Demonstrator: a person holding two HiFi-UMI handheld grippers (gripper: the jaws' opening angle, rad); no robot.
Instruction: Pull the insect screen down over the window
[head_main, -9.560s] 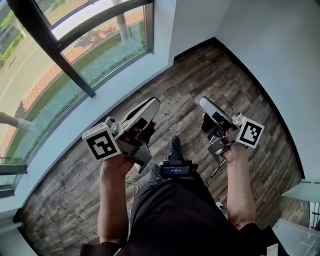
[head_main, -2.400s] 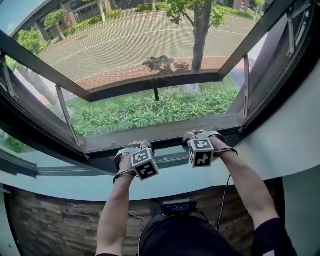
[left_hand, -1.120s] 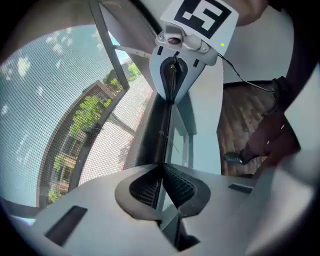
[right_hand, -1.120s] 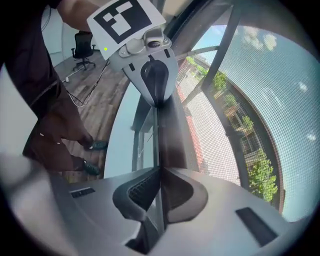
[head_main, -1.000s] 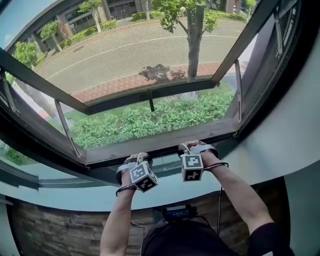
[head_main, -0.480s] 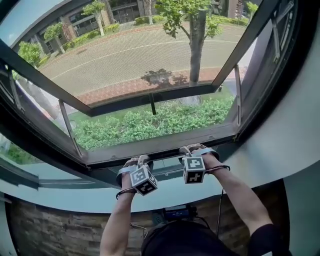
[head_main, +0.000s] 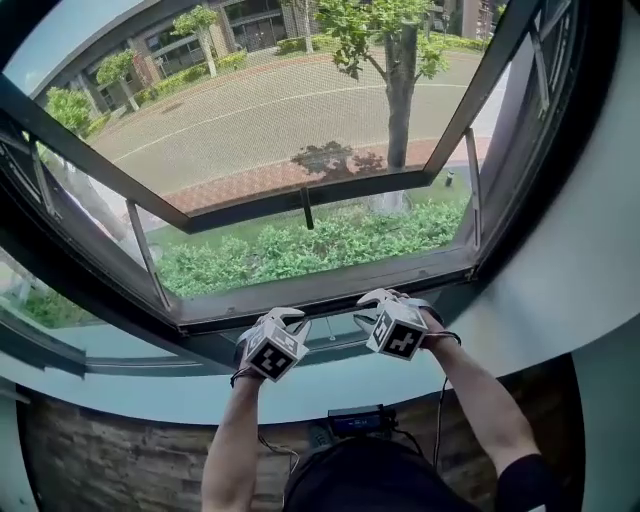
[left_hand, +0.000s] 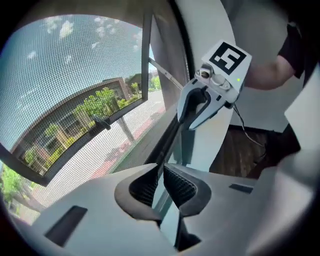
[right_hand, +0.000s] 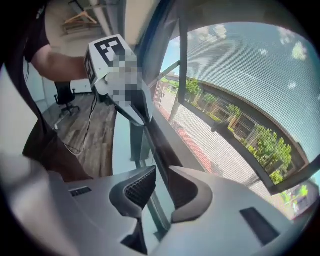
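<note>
My worry is recoil. The fine grey mesh insect screen (head_main: 260, 130) looks fully down, with its dark bottom bar (head_main: 330, 288) at the window frame's lower edge, but neither claw pinches it. If the bar isn't latched, I judge it could spring back up. The left claw (left_hand: 161, 174) shows a narrow gap with only pale glass behind it. The right claw (right_hand: 160, 179) is spread wider, the bar just beside it. Both forearms reach forward side by side, claws over the bar.

Grey-white left claw (left_hand: 161, 182) and right claw (right_hand: 159, 187), each carrying a black-and-white marker cube (head_main: 272, 352); black short sleeve (head_main: 530, 480), thin black cable (head_main: 437, 420).
</note>
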